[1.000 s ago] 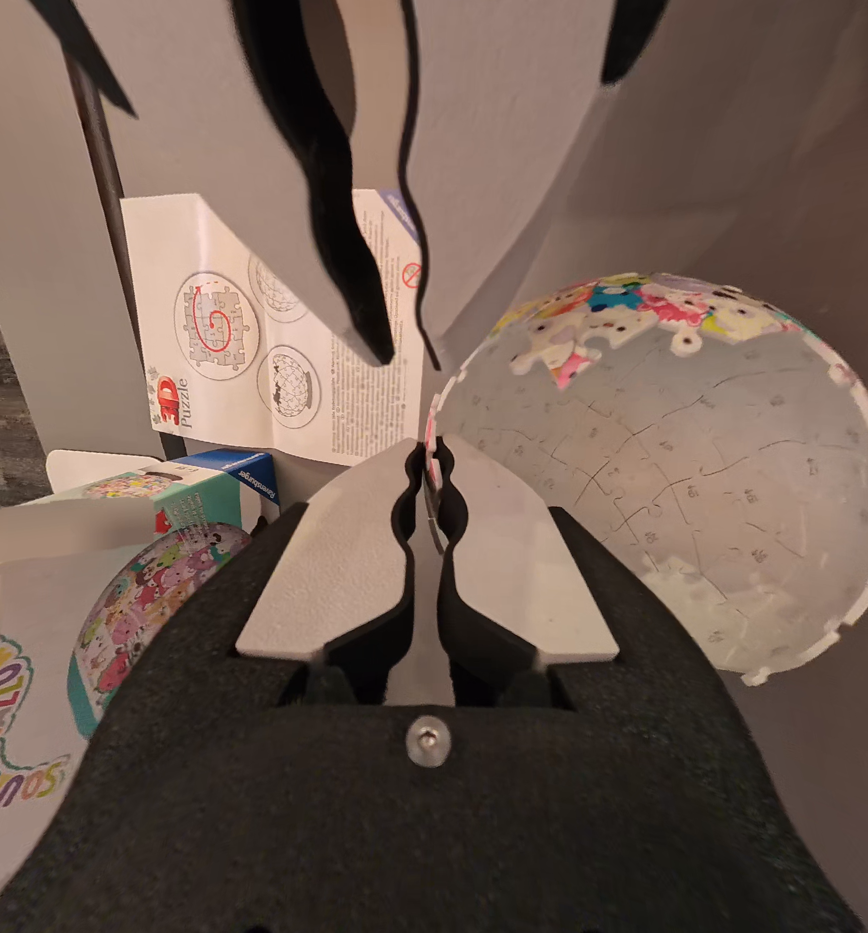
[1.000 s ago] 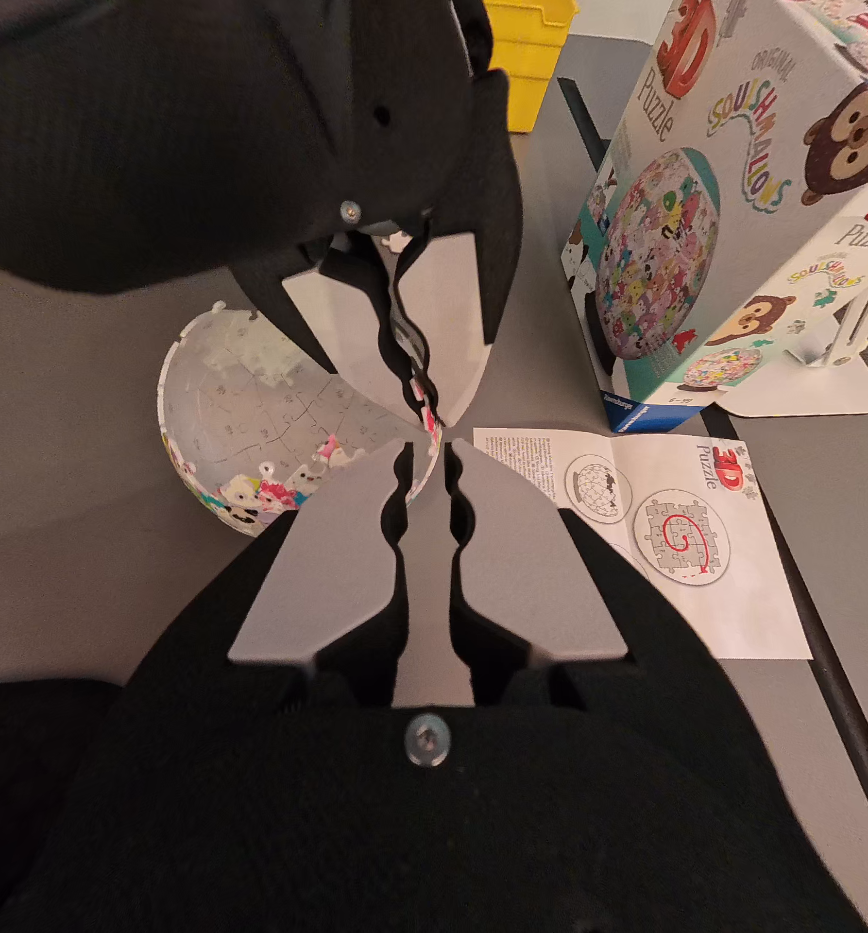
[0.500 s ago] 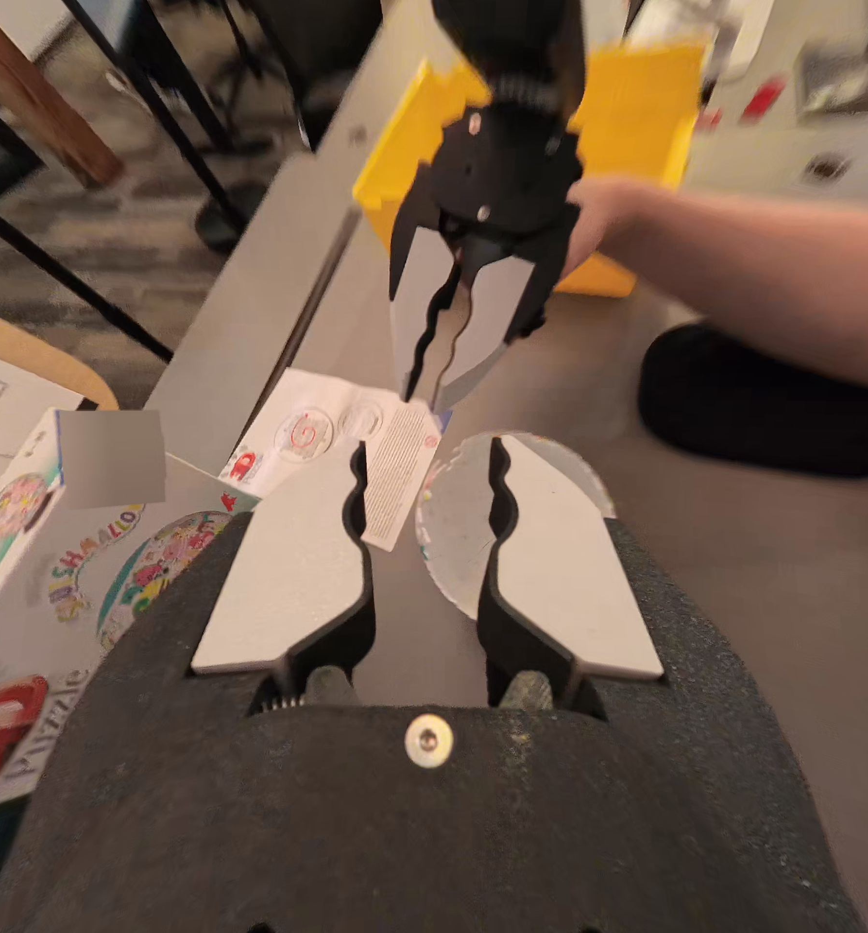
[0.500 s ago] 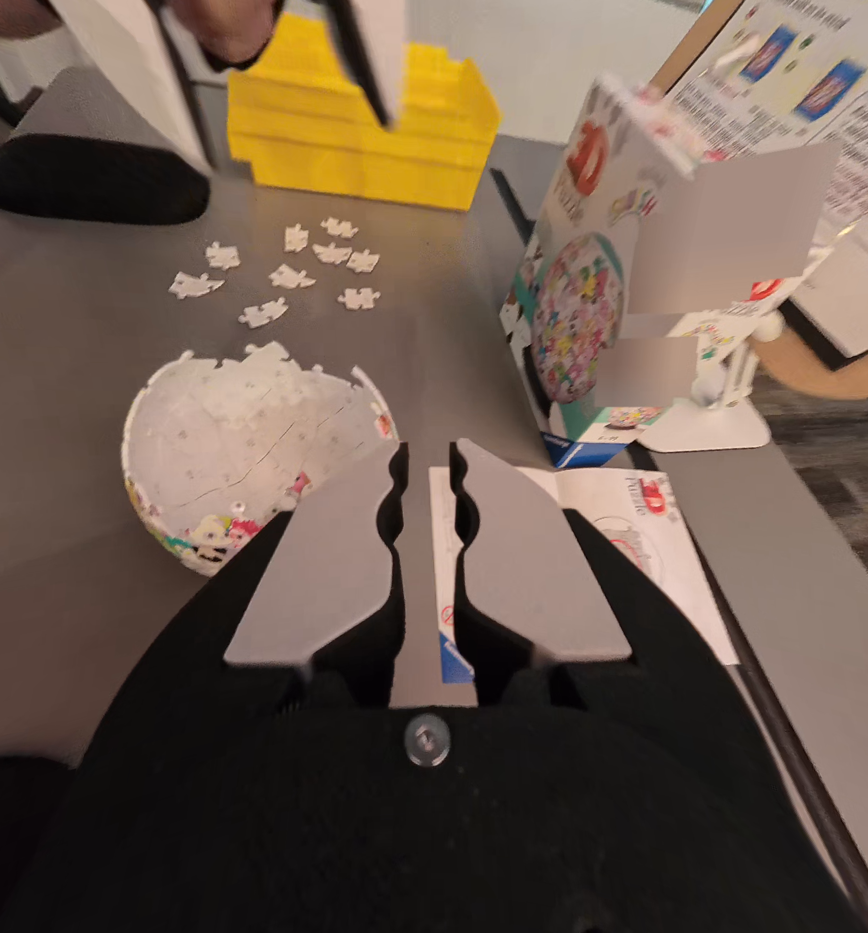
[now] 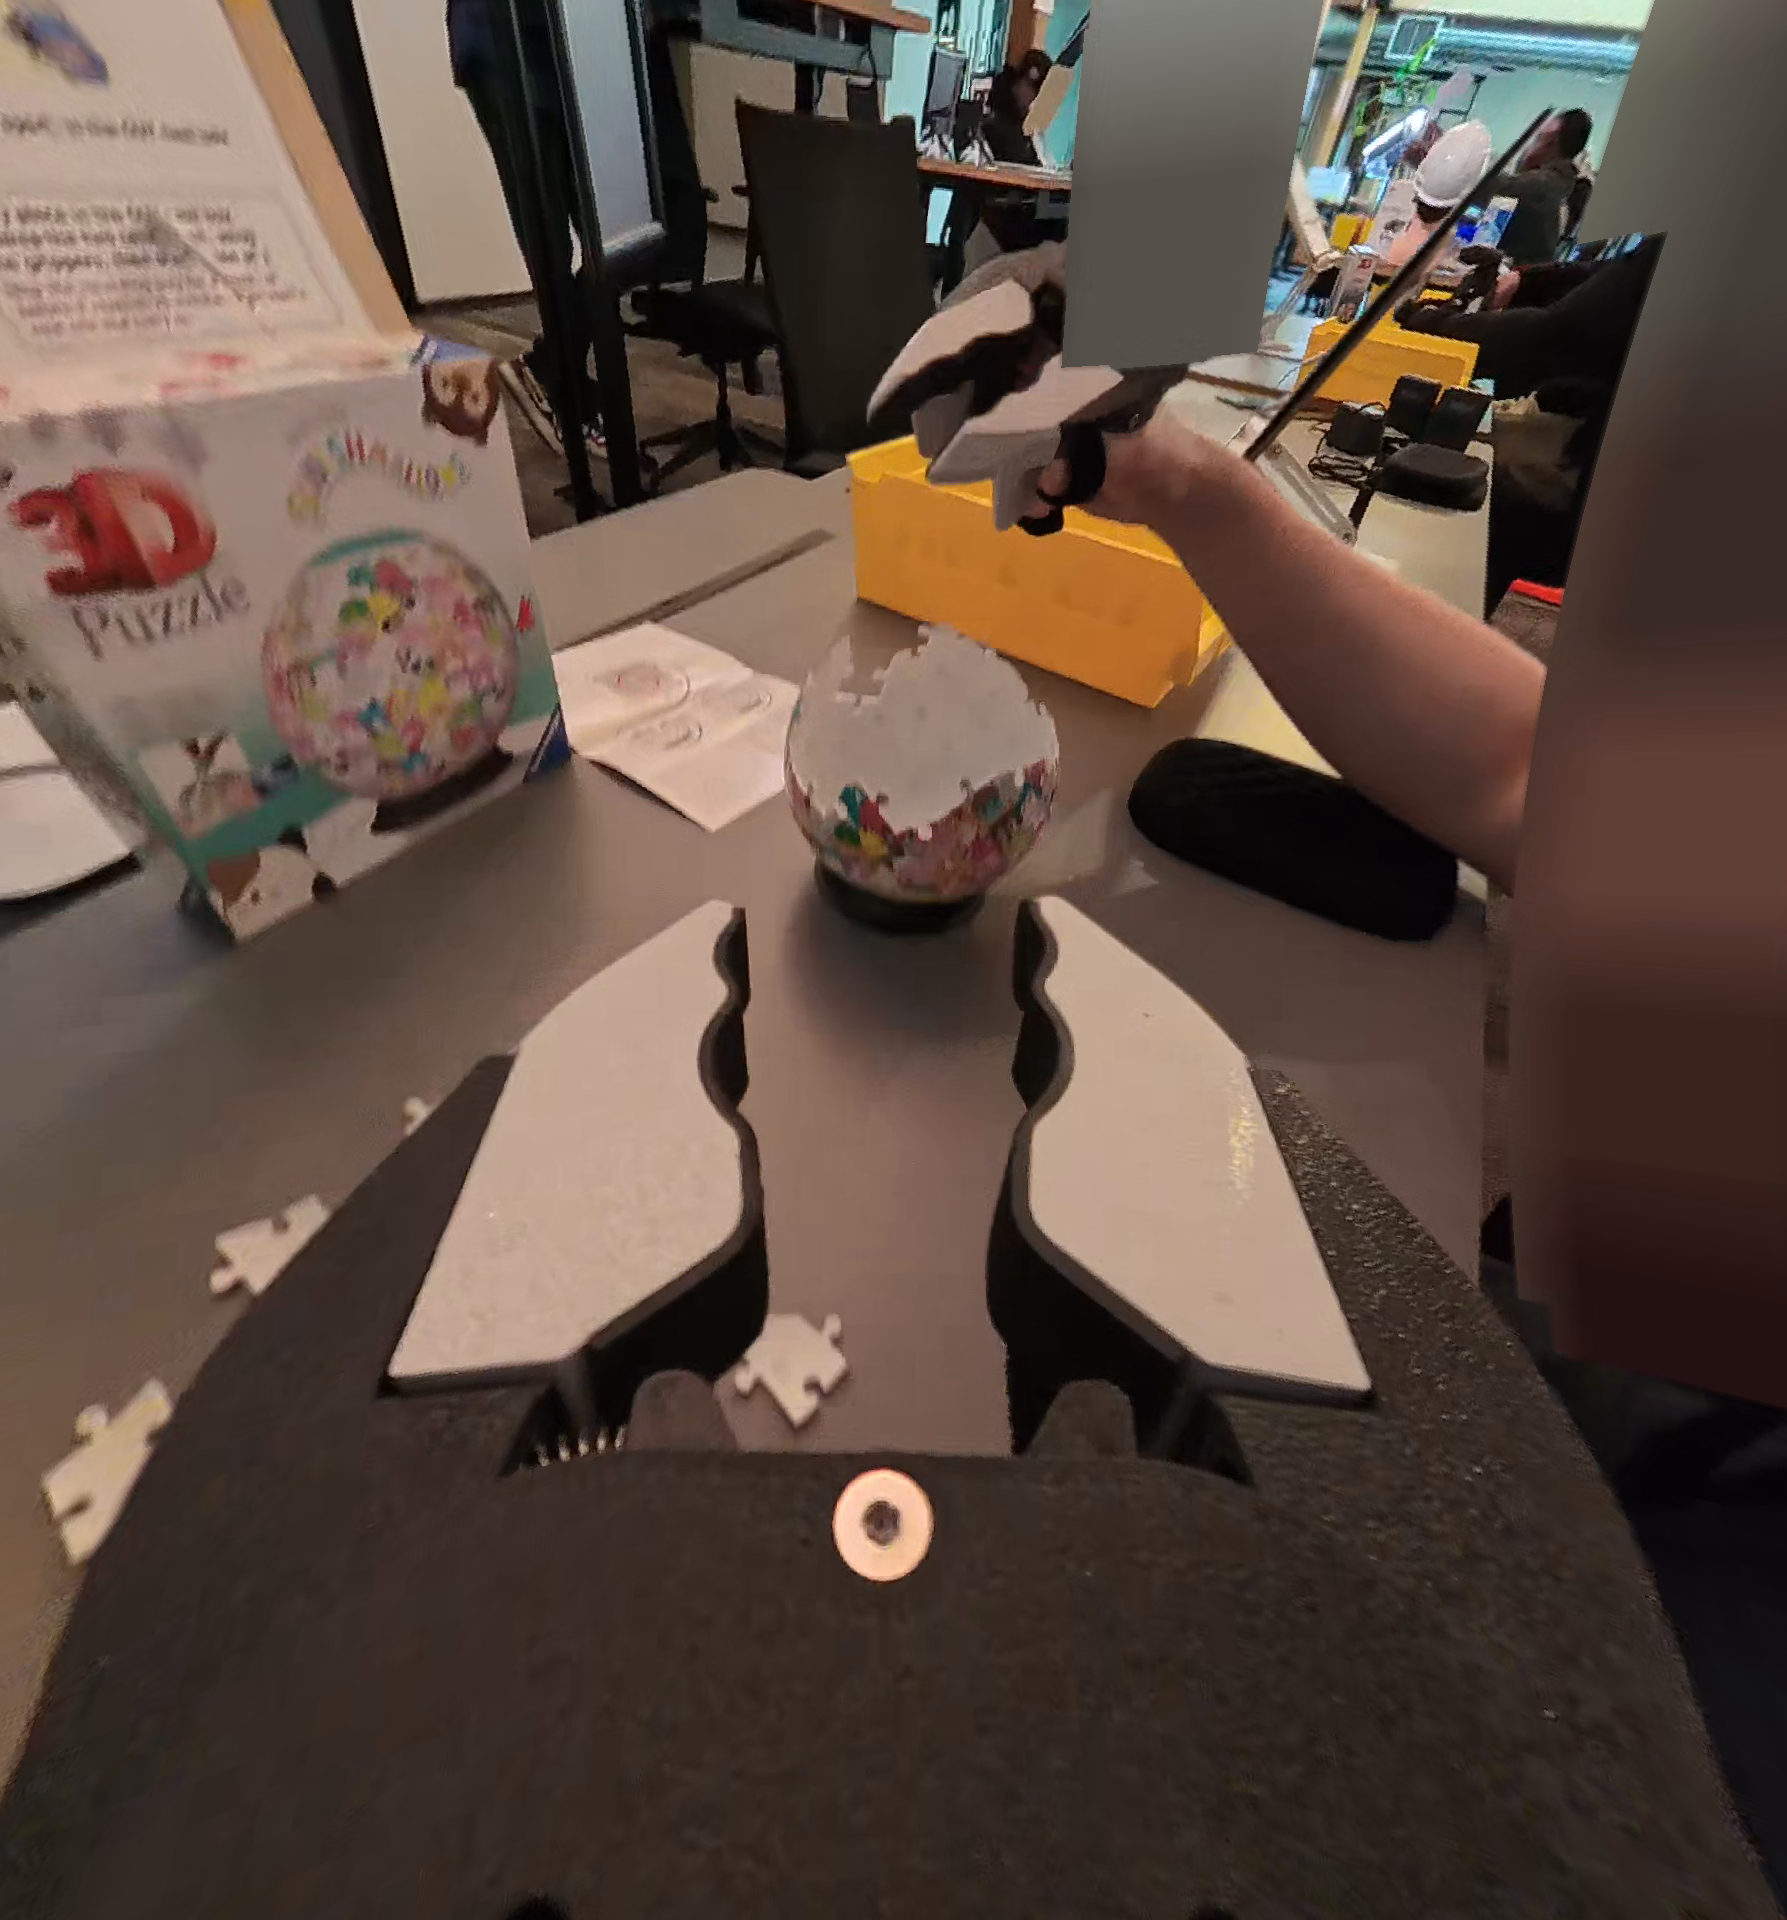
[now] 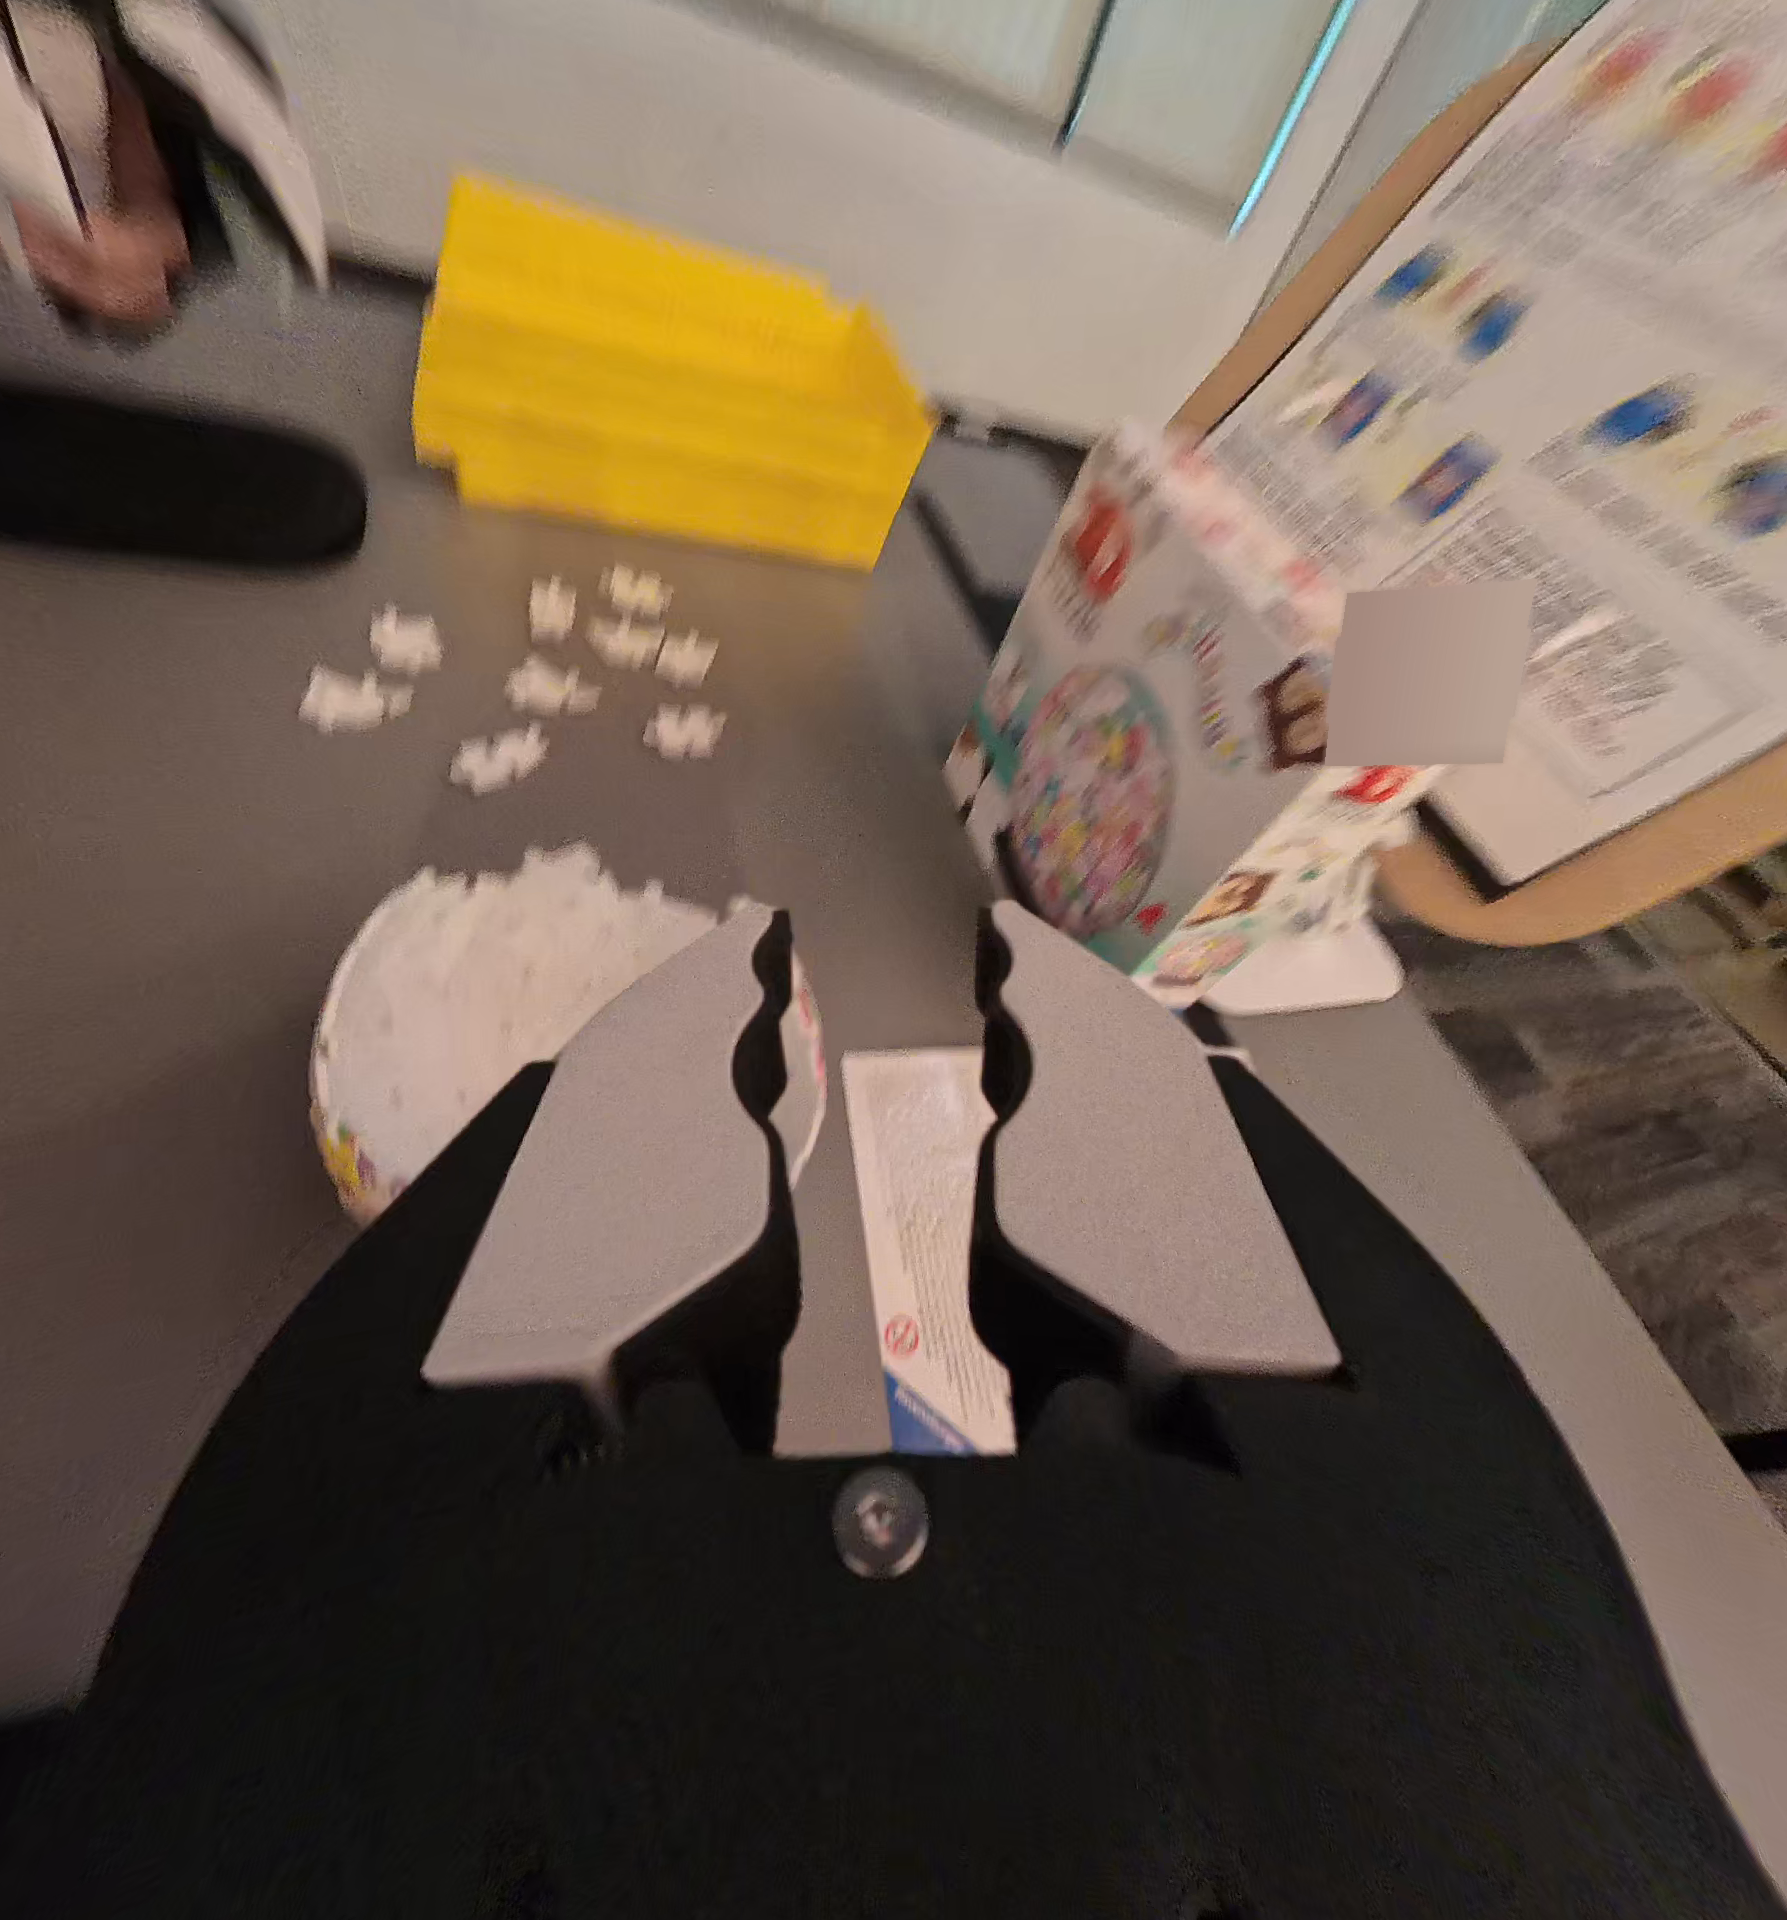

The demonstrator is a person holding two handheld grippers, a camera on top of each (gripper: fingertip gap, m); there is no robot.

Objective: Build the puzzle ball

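Note:
The half-built puzzle ball (image 5: 920, 769) is a colourful open shell with a jagged white rim, sitting on a small black stand (image 5: 899, 906) on the grey table. My left gripper (image 5: 878, 925) is open and empty, just short of the stand. A loose white piece (image 5: 790, 1366) lies between its fingers, with others (image 5: 265, 1242) to the left. In the blurred right wrist view the ball (image 6: 473, 987) is lower left of my open, empty right gripper (image 6: 884, 925), and several loose pieces (image 6: 556, 665) lie beyond. The right gripper (image 5: 982, 405) also shows high above the ball.
The puzzle box (image 5: 276, 644) stands at the left, with the instruction leaflet (image 5: 681, 717) beside it. A yellow bin (image 5: 1034, 592) and a black pad (image 5: 1294, 831) lie behind and right of the ball. A person's forearm (image 5: 1367, 665) reaches over them. A poster board (image 6: 1595, 416) leans behind the box. The left gripper's tips are roughly 25 cm from the right gripper's.
My left gripper let go of the ball's rim, opened wide and drew back. My right gripper rose away and opened wider. The ball now sits rim-up on its stand.

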